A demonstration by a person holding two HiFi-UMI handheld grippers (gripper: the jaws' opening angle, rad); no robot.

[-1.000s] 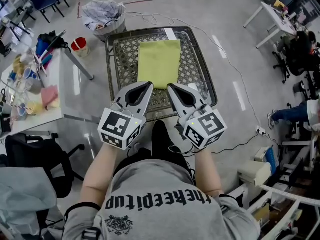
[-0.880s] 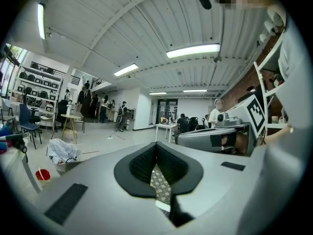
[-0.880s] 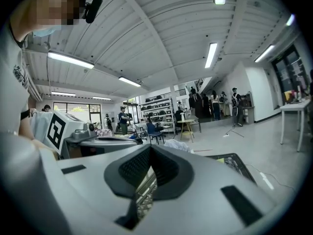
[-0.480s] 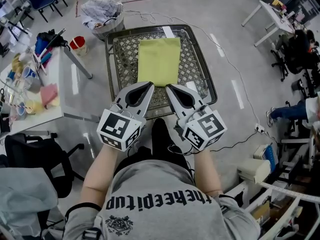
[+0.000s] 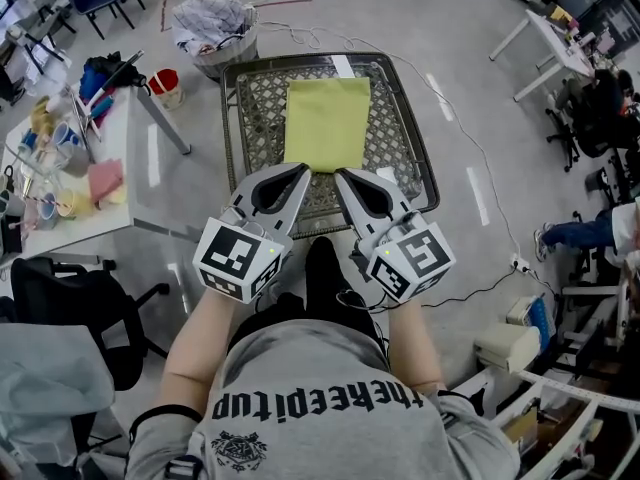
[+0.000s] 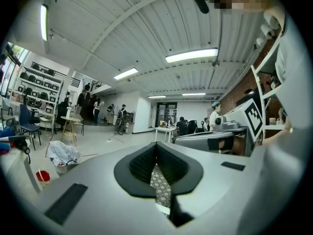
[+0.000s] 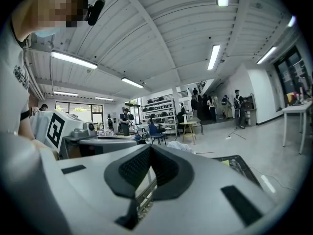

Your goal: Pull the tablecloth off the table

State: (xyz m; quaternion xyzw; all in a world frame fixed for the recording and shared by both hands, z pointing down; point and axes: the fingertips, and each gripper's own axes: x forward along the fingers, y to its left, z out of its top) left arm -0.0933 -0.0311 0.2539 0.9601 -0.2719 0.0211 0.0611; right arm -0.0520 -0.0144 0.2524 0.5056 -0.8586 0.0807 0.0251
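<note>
1. Grey polished floor [image 5: 450, 18] spreads through an open workshop seen from the head view, with ceiling strip lights showing in both claw views.
2. Straight ahead at 12 o'clock stands a dark-framed lattice worktop [image 5: 258, 128], its top a metal mesh.
3. On it lies the tablecloth [image 5: 327, 123], a yellow-green rectangle spread flat along the middle of the mesh, with bare lattice at 3 and 9 o'clock of it.
4. The cloth's near edge sits just beyond the tips of both claws; whether either tip touches it cannot be told.
5. The left claw [image 5: 297, 172] is closed, its dark pads meeting at the tip [image 6: 156, 146] with nothing between them; only mesh shows through the gap behind the pads.
6. The right claw [image 5: 341, 174] is likewise closed and empty [image 7: 149, 148], and it angles in toward the left one, so the two tips lie near each other at the worktop's near rim.
7. At 9 o'clock a white worktop [image 5: 150, 168] carries cups and a pink cloth [image 5: 103, 181].
8. At 11 o'clock a bin [image 5: 215, 28] holds crumpled material, with a red cup [image 5: 163, 85] at the white worktop's far corner.
9. At 8 o'clock a black chair [image 5: 60, 303] stands beside the person.
</note>
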